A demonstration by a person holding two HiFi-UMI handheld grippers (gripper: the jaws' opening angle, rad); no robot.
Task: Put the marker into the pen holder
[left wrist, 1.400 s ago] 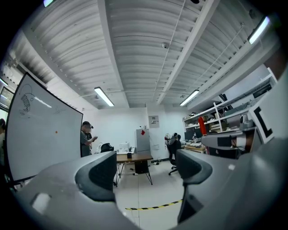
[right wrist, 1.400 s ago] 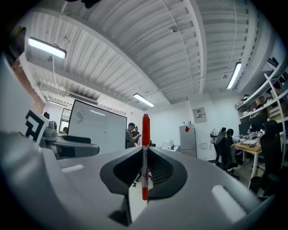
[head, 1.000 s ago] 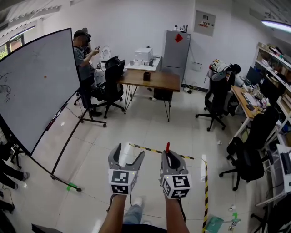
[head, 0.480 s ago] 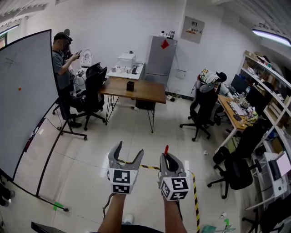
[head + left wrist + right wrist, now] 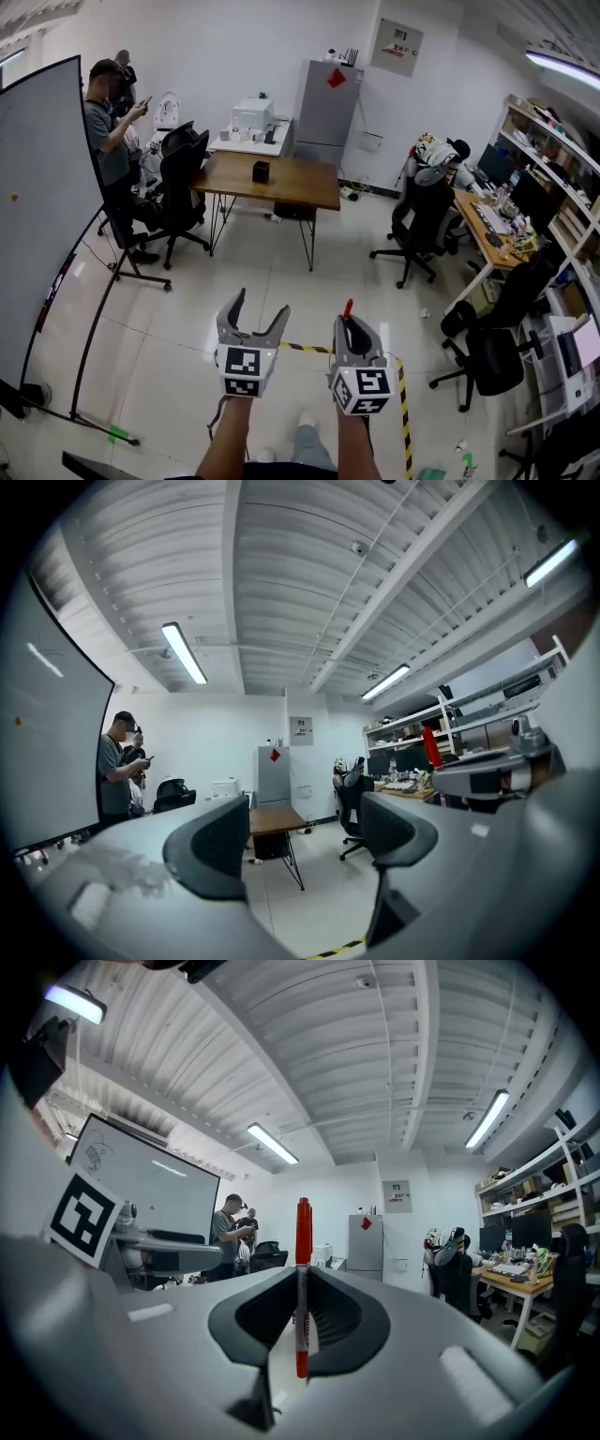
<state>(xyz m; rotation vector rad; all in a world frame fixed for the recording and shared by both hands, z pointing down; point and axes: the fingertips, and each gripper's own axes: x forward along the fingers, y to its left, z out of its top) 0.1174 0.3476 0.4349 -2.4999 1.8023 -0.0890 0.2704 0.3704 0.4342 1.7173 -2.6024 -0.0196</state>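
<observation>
Far ahead on the brown wooden table (image 5: 305,180), a small black pen holder (image 5: 261,171), standing alone near the middle of the top; too small from here to tell what is in it. Well apart from it, in the foreground, both grippers held side by side above the pale tiled floor (image 5: 281,272), near each other but not touching. Right gripper (image 5: 346,325): jaws fully together, pressing on the red marker (image 5: 348,307) from both sides. Marker upright between the pads, its red end sticking out above the jaw tips, its lower end down inside the jaws, as shown in the right gripper view. Left gripper (image 5: 260,304): jaws about half apart and closing at this moment, with nothing between them; only the far table and the floor visible through the gap in the left gripper view. Marker not yet in the pen holder. Just below the grippers, a strip of yellow-and-black tape (image 5: 305,348) on the floor. At the left end of the table, a black office chair (image 5: 178,173); beside it, a person (image 5: 108,150) standing near the large whiteboard (image 5: 47,206). Behind the table, against the white wall, a grey refrigerator (image 5: 323,112)
</observation>
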